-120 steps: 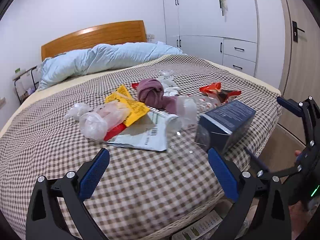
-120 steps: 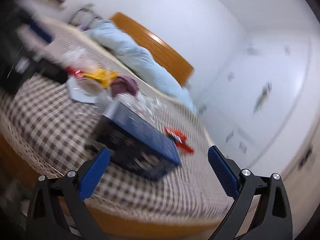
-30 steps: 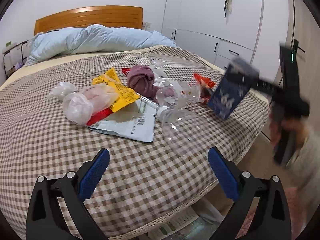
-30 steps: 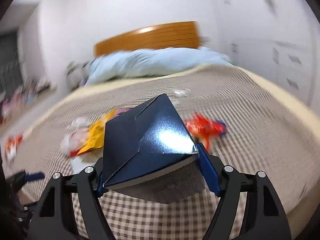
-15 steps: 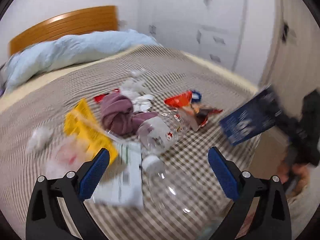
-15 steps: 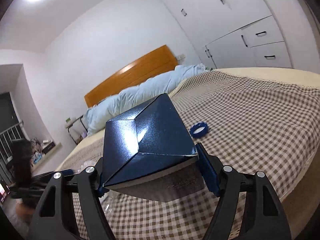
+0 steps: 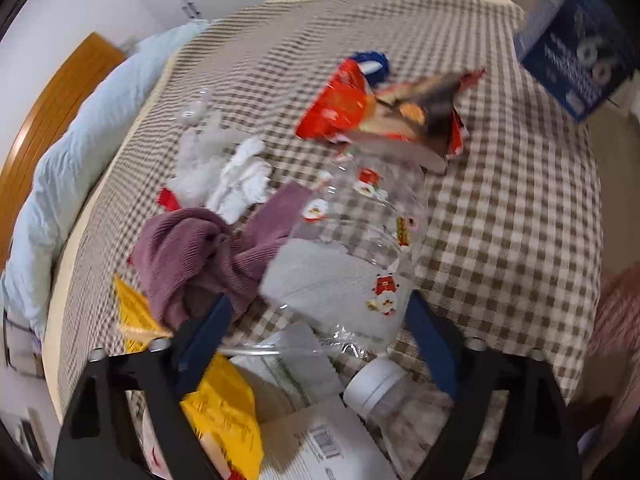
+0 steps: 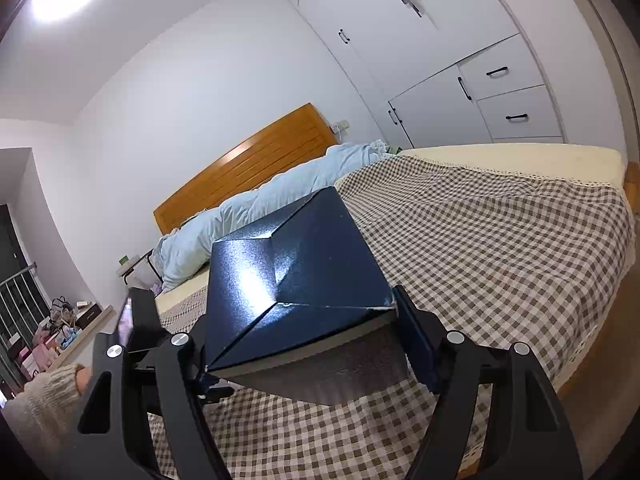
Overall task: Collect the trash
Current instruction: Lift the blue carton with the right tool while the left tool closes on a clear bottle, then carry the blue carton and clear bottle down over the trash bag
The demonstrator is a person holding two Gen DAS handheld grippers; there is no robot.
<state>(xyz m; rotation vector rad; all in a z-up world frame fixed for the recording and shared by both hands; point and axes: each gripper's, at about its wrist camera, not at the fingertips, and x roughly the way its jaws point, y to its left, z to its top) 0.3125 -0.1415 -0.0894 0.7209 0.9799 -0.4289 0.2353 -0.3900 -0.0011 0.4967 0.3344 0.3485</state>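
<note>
A: What is being gripped by the right gripper [image 8: 304, 344]?

B: A dark blue box [image 8: 296, 280] is being clamped between its blue pads and held up above the checked bedspread [image 8: 500, 248]. In the left wrist view the same box [image 7: 576, 52] is being shown at the upper right, off past the corner of the bed.

A: And the left gripper [image 7: 316, 344]?

B: It is being pointed steeply down at the heap of trash. Its jaws have just been closing, and a clear plastic bottle [image 7: 352, 256] with small Santa stickers is being framed between the fingers. Whether the pads are pressing on it is not being shown clearly; a gap is being seen on both sides, so nothing is being counted as gripped.

A: Where is the remaining trash being seen?

B: A purple cloth [image 7: 200, 256] is being shown touching the bottle's left side, with white crumpled tissue [image 7: 240, 180] just beyond it. A red snack wrapper [image 7: 344, 108] is being seen farther off, a yellow packet [image 7: 216, 404] under the left finger, and a white-capped bottle [image 7: 380, 384] and a labelled mailer bag [image 7: 320, 444] nearest the camera.
</note>
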